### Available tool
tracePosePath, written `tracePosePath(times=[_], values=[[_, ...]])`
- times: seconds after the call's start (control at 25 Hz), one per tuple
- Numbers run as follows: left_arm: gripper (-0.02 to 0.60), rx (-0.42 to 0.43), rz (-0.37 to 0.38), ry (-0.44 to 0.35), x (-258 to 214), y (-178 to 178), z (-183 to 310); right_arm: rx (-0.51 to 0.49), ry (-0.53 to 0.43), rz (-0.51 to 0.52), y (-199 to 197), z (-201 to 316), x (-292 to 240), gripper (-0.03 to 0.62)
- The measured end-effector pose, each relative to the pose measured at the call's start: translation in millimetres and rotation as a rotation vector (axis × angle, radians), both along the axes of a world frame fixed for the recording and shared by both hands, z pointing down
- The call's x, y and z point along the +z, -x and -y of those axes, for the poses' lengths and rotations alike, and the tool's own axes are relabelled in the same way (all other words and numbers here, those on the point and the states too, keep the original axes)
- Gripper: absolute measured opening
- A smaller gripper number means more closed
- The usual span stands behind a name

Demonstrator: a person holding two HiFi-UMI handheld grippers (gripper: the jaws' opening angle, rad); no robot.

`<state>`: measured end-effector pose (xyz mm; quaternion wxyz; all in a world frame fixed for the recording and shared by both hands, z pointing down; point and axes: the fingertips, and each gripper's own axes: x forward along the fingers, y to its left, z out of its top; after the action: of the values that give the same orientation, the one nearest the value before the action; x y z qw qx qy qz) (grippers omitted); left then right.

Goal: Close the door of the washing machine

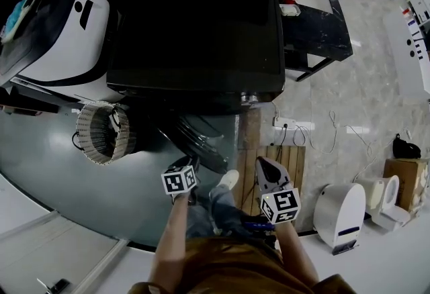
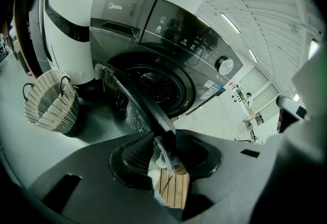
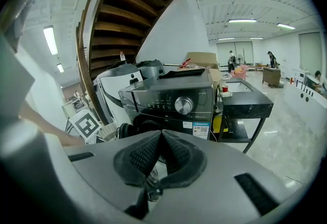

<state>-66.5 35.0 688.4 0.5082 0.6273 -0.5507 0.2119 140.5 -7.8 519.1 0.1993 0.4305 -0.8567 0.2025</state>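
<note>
Left gripper view only: the washing machine (image 2: 168, 39) door (image 2: 130, 97) hangs open, its rim seen edge-on and reaching the tips of the left gripper (image 2: 164, 136), whose jaws stand apart; contact unclear. Right gripper view: the right gripper (image 3: 161, 138) has its jaws closed and empty, masking the machine's lower front. A wicker basket (image 2: 48, 103) sits beside the door, and a wooden pallet (image 1: 285, 155) lies by the feet.

We can read one word only: the Midea logo (image 2: 114, 7), at the upper left of the washer (image 2: 168, 49) front. Its sticker (image 2: 213, 91) and the marks on its panel (image 2: 189, 39) are too small for us to read.
</note>
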Motion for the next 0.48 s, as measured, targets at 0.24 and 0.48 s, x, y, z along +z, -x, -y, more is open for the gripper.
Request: tracePosePath(times=[0.24,0.48], values=[[0.153,-0.016,-0.012,-0.003,2.9,-6.1,10.9,0.029,-0.001,-0.001,-13.0,10.3,1.3,0.012],[0.155,-0.05,-0.033,-0.007,1.4,-11.6,25.1,0.036,0.013,-0.002,-18.8,13.1,5.1,0.011]])
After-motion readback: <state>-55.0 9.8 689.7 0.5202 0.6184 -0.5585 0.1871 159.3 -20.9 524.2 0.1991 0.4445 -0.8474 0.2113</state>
